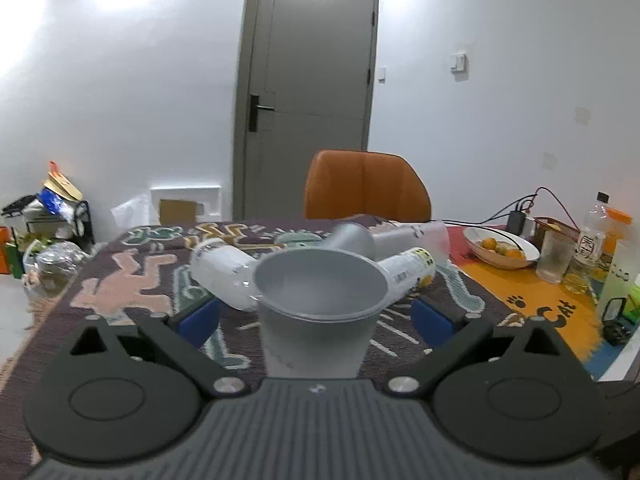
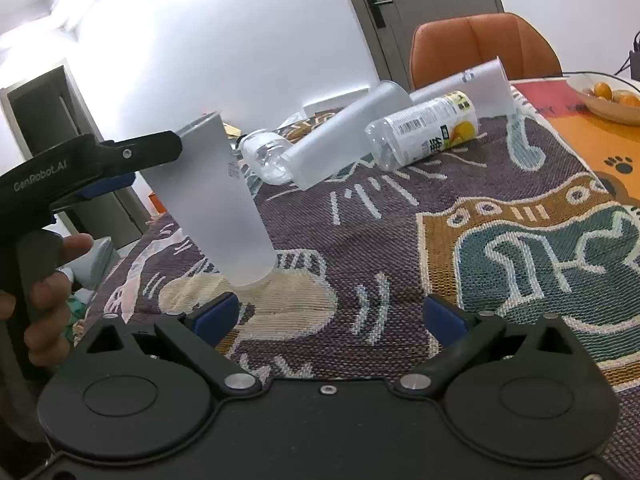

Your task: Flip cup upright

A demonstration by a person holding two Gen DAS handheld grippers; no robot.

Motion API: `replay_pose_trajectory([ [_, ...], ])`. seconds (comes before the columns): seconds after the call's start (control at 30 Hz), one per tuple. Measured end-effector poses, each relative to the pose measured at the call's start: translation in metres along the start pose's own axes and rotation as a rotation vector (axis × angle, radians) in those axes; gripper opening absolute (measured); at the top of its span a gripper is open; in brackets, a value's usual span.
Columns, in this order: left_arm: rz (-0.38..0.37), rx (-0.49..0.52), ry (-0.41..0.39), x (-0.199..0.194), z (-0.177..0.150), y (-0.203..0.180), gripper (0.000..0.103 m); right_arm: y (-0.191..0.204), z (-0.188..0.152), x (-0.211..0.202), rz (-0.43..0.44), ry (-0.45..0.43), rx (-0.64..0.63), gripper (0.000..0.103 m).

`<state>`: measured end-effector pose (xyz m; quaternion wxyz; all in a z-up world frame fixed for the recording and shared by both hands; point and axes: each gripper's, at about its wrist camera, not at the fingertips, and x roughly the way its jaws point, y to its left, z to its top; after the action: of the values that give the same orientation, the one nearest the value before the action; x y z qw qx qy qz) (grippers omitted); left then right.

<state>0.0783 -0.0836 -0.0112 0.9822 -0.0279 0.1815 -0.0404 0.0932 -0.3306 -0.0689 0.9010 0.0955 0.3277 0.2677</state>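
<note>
in the left wrist view, your left gripper point(image 1: 316, 312) had its blue pads spread wide, and the frosted cup point(image 1: 318, 308) stood between them, mouth up, with a gap on each side. the pads touched nothing here. the cup looked like thin, light plastic: likely easy to lift, springy under pressure and a bit slick, so you would do best to take it at mid wall with a gentle squeeze, not at the flexing rim. behind it lay more cups and a bottle point(image 1: 412, 270).

the right wrist view showed what the first hid: the cup point(image 2: 218, 200) leaned, its base on the patterned cloth point(image 2: 400, 260) of the desk, not quite square, with the left gripper's fingers up near its rim; contact there was unclear. your right gripper point(image 2: 332, 318) was spread apart and empty, low over the cloth, near the cup's base.
</note>
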Motion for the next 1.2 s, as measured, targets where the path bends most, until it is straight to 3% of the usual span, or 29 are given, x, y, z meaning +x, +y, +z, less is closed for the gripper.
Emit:
replay_pose_trajectory([
  [0.43,0.037,-0.008,0.009,-0.042,-0.007,0.016,0.103,0.022,0.006,-0.018,-0.025,-0.021,-0.059,0.103],
  [0.8,0.021,-0.043,0.043,-0.07,-0.031,0.027,0.103,0.049,0.007,-0.041,-0.038,-0.037,-0.149,0.103],
  [1.2,0.03,-0.083,0.074,-0.095,-0.047,0.048,0.103,0.057,-0.006,-0.05,-0.049,-0.021,-0.139,0.103],
])
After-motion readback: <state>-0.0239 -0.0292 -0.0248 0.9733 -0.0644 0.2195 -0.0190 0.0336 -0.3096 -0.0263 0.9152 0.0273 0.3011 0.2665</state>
